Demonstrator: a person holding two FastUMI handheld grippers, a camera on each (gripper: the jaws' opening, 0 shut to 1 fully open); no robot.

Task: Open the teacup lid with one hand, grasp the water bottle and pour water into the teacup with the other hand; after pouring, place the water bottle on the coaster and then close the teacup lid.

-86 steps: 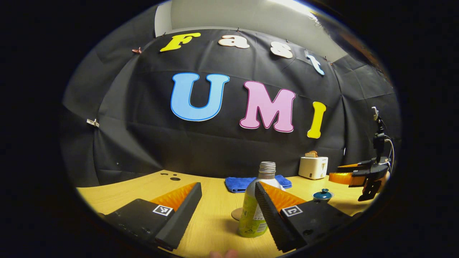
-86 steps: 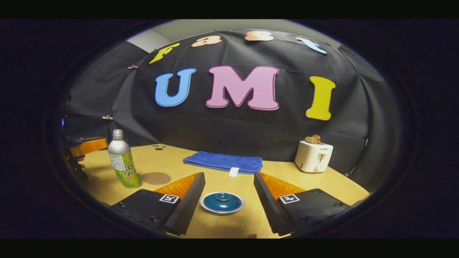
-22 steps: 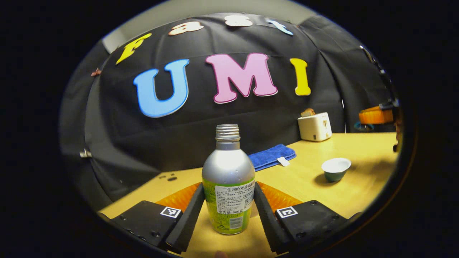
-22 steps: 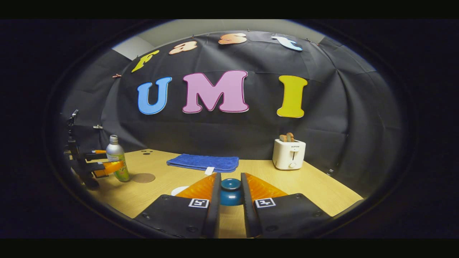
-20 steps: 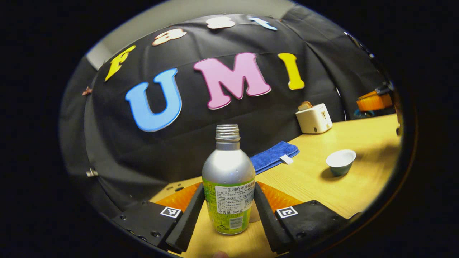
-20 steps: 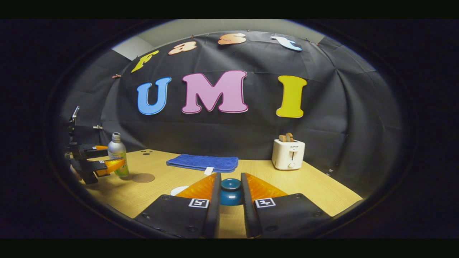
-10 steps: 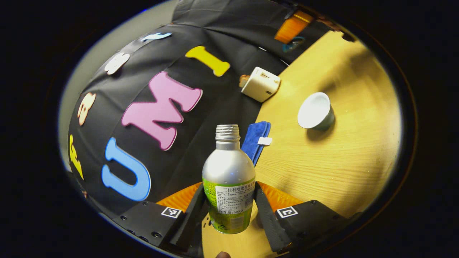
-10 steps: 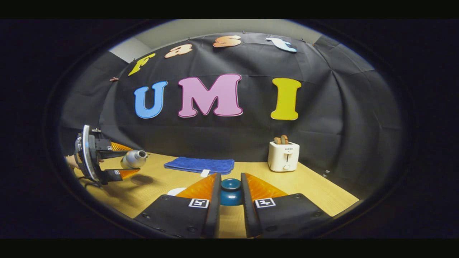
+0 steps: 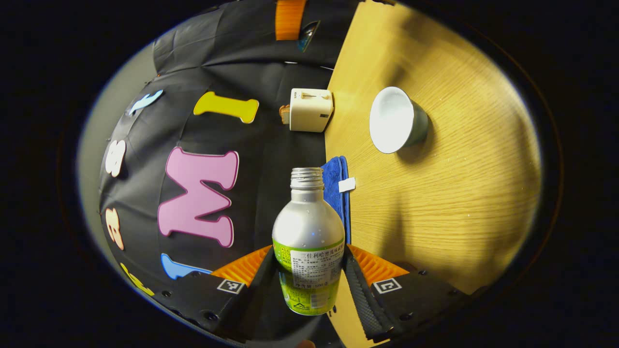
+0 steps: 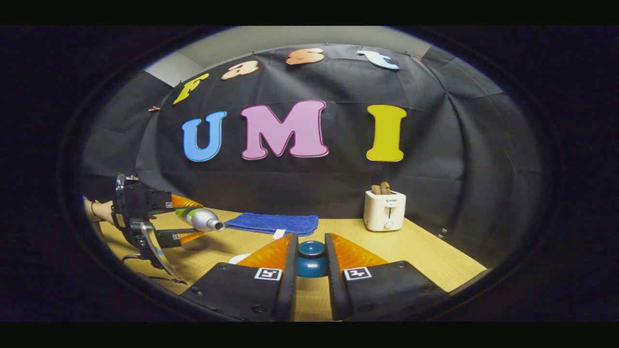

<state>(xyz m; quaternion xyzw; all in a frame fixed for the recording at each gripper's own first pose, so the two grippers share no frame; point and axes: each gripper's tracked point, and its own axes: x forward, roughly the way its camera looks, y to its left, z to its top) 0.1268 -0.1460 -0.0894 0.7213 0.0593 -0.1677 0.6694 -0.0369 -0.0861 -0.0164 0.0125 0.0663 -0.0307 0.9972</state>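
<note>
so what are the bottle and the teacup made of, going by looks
Bottle: likely aluminium, given its matte silver shoulder, threaded metal neck and glossy green printed wrap. Teacup: probably glazed ceramic, with a smooth white inside and a darker teal outside.

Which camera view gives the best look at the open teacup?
The left gripper view. There the teacup shows whole on the wooden table, its pale inside facing the camera. In the right gripper view, just a pale sliver of it shows beside the right gripper, which blocks the rest.
</note>
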